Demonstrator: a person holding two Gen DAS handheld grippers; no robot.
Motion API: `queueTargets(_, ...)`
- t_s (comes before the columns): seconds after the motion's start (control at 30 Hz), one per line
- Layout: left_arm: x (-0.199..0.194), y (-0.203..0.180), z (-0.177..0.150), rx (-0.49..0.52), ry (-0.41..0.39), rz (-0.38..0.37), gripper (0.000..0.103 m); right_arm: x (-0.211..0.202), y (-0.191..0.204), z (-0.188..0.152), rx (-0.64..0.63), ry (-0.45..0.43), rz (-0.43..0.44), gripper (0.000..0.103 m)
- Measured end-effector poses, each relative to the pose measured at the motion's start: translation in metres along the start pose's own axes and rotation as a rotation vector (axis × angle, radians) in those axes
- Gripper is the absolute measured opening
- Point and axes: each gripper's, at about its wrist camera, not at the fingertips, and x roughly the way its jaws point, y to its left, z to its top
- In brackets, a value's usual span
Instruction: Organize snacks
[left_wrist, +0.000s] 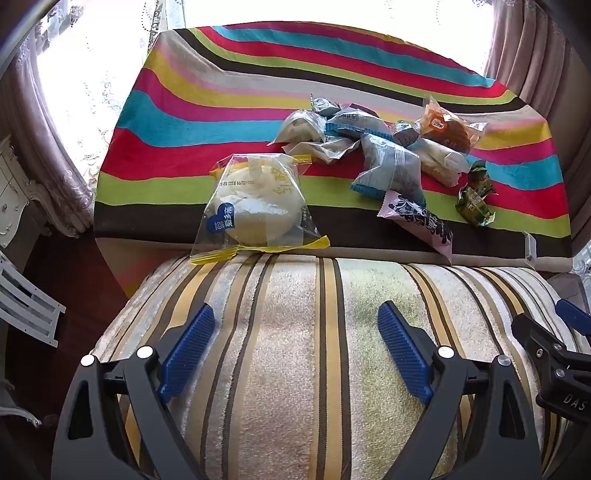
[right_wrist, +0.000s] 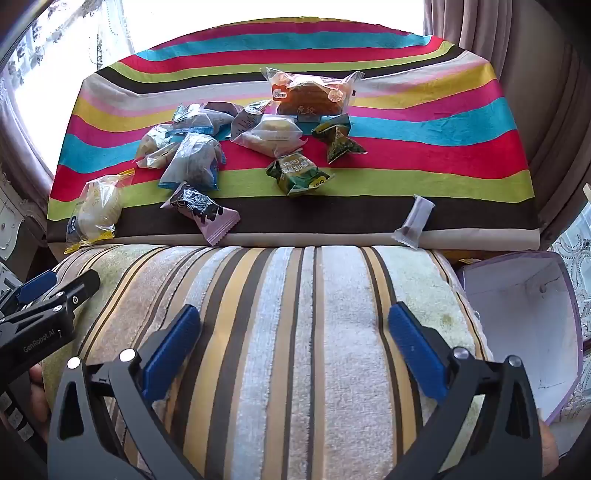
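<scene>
A smooth striped cloth (right_wrist: 424, 122) lies beyond both sets of fingers, crinkly wrapped snacks (right_wrist: 207, 147) heaped on it. Fuzzy striped towel (right_wrist: 295, 332) lies under the left gripper (left_wrist: 295, 314) and right gripper (right_wrist: 293, 317), both spread and empty. A pale box (right_wrist: 524, 332) sits right of the right fingers; curtains (left_wrist: 44, 147) hang behind.

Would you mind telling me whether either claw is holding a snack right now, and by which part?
Nothing is held: the left claw and the right claw are both open over the striped towel.
</scene>
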Motion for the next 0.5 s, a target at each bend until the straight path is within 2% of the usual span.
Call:
queueTargets(0.03,0.0005,-0.0035,-0.0001,0.021,0.002,0.033,0.087,0.0001,0.0,0.0,0.0,0.0,0.0,0.102)
queueTargets(0.2,-0.0009,-0.0112,-0.0037,0.005,0.001,0.024,0.087,0.0001,-0.0009,-0.0003,0.001,0.003,0.0,0.102)
queueTargets(0.27,-0.0031,-0.0069,-0.0021,0.004,0.004,0.006,0.091,0.0002,0.0007,-0.0003,-0.002,0.0,-0.002,0.102)
queueTargets(0.5,0.0019,-0.006,0.001,0.006,0.001,0.011,0.091,-0.0002,-0.0002,-0.0003,0.0,-0.002,-0.001,0.102)
